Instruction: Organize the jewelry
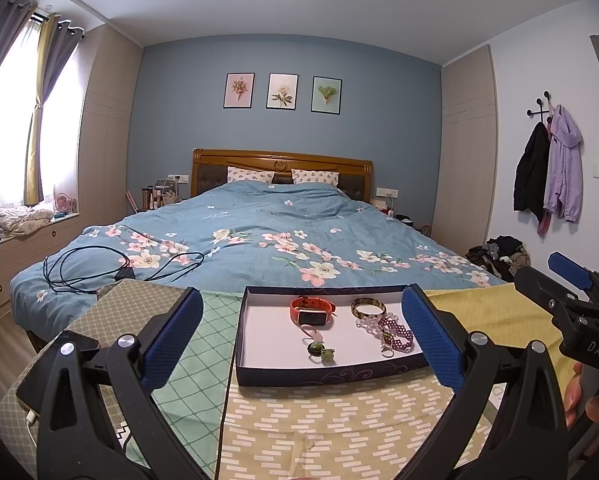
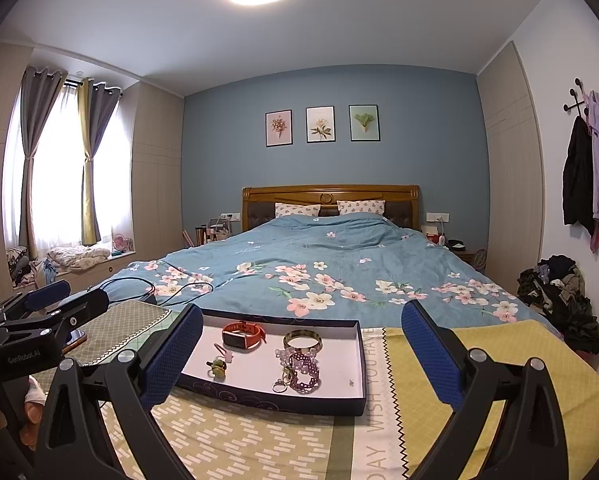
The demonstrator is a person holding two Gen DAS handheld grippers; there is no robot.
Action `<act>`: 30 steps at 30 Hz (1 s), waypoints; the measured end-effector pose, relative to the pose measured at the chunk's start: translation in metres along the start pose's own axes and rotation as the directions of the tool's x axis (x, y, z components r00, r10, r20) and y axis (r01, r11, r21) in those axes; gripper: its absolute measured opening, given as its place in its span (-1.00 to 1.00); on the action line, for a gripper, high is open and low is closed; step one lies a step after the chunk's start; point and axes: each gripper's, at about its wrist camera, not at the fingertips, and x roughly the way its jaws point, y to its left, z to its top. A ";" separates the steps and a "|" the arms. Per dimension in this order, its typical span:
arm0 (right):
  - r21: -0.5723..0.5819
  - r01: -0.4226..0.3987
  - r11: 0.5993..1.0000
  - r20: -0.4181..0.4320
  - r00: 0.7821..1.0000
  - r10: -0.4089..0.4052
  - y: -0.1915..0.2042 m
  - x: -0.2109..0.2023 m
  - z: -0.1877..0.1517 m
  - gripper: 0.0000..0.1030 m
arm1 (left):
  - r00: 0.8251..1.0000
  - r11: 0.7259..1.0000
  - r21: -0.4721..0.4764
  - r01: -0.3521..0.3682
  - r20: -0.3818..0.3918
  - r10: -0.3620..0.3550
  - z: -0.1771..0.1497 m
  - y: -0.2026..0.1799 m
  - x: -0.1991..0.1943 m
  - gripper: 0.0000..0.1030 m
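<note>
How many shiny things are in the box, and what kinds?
Orange watch: 1
Bangle: 1
Beaded bracelets: a tangled heap, at least 2
Green charm on a pink loop: 1
Total in the box: at least 5

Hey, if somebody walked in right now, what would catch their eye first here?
Probably the shallow dark box on the patchwork cloth at the foot of the bed, holding an orange watch, a bangle and purple beads. Behind it spreads the blue floral duvet. Both hand-held grippers, left and right, frame the box, open.
</note>
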 end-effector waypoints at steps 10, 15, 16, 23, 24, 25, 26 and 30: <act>0.001 -0.004 1.000 -0.001 1.000 0.004 0.001 0.003 0.000 0.87 | 1.000 1.000 -0.001 0.001 0.000 -0.001 0.000 0.000 0.001 0.90; 0.002 -0.006 1.000 -0.001 1.000 0.006 0.002 0.005 0.000 0.87 | 1.000 1.000 -0.001 0.001 -0.001 -0.001 0.000 0.000 0.001 0.90; 0.002 -0.007 1.000 -0.001 1.000 0.007 0.001 0.004 0.000 0.87 | 1.000 1.000 0.000 0.001 0.000 -0.001 0.000 0.000 0.000 0.90; 0.010 -0.008 1.000 0.001 1.000 0.008 0.001 0.004 -0.001 0.87 | 1.000 1.000 0.001 0.000 0.001 0.000 0.000 0.000 0.001 0.90; 0.010 -0.008 1.000 0.001 1.000 0.008 0.001 0.004 -0.001 0.87 | 1.000 1.000 0.000 0.001 0.001 -0.001 0.000 -0.001 0.001 0.90; 0.009 -0.007 1.000 0.000 1.000 0.007 0.001 0.004 -0.001 0.87 | 1.000 1.000 0.000 0.001 0.001 -0.001 0.000 -0.001 0.001 0.90; 0.009 -0.008 1.000 0.000 1.000 0.008 0.001 0.004 -0.002 0.87 | 1.000 1.000 0.001 0.000 0.002 0.000 0.000 -0.001 0.001 0.90; 0.012 -0.009 1.000 0.002 1.000 0.009 0.000 0.003 -0.002 0.87 | 1.000 1.000 0.002 -0.001 0.002 0.001 0.000 -0.001 0.001 0.90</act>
